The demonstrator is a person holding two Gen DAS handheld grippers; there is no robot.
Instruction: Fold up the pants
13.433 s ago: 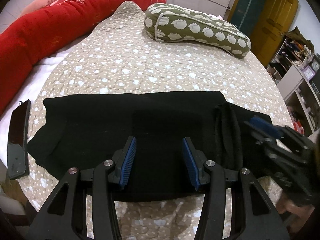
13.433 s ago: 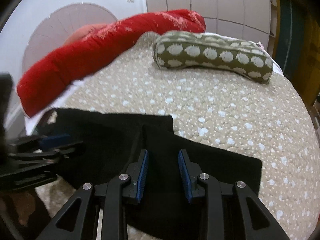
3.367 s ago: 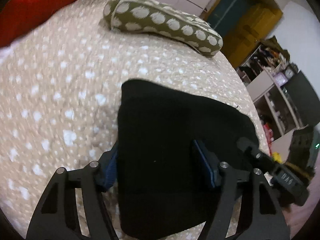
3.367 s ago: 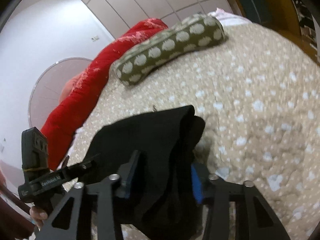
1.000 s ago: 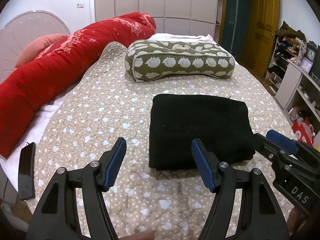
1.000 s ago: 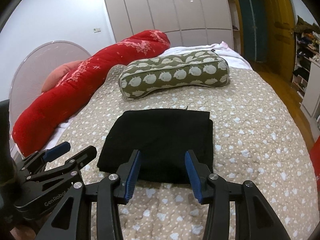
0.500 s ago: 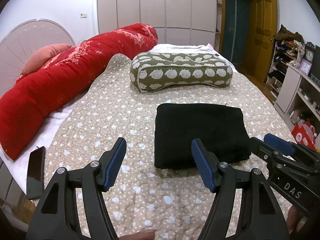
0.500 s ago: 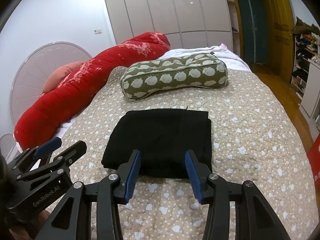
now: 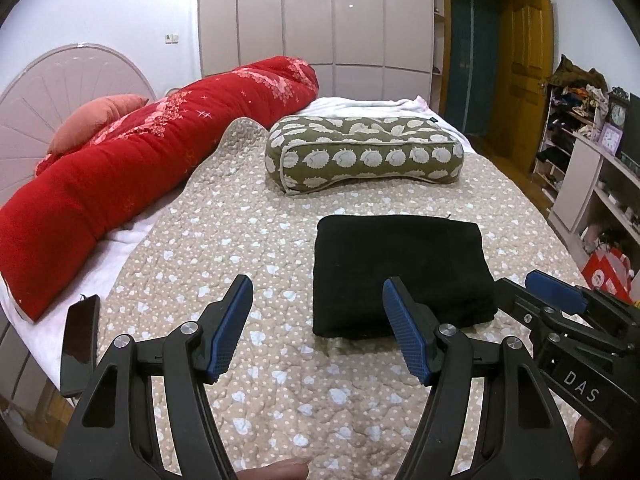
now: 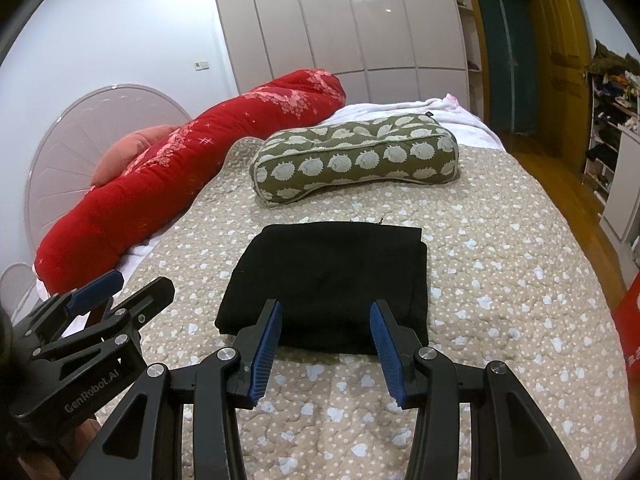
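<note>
While nothing is gripped, the left gripper (image 9: 316, 326) and right gripper (image 10: 325, 338) are held open above the quilt (image 9: 248, 248); the folded pants (image 10: 332, 280) lie beyond, long axis running toward the green pillow (image 10: 356, 160).

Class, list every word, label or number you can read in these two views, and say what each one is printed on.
"DAS": white letters on the body of the right gripper, seen in the left wrist view.
"GenRoboL.AI", as far as it reads: on the body of the left gripper, seen in the right wrist view.
The clocks on the shelf: numerals too small to read.
</note>
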